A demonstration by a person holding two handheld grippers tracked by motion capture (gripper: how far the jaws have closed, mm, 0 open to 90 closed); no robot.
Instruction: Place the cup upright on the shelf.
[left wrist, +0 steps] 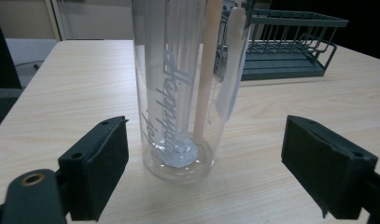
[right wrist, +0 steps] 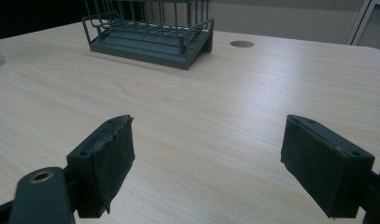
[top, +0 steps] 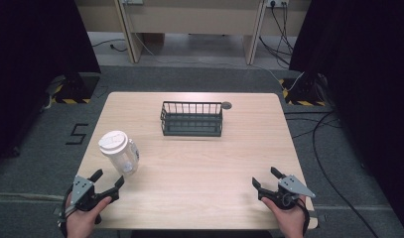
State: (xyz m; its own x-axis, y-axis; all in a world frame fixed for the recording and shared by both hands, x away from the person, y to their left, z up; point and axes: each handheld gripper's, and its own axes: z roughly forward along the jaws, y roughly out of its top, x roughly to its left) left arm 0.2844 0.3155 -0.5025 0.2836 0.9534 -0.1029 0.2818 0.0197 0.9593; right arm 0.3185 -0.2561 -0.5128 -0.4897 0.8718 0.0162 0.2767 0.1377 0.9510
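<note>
While the clear tumbler (top: pixel 119 152) stands upright near the table's (top: pixel 199 168) left edge, the left tool (top: pixel 106 181) sits just before it, jaws spread wide to take it, and the right tool (top: pixel 265 179) waits released, well apart.

High view looks down on the table (top: pixel 199 168); both tool views skim it, sharing the rack (left wrist: pixel 290 51).
</note>
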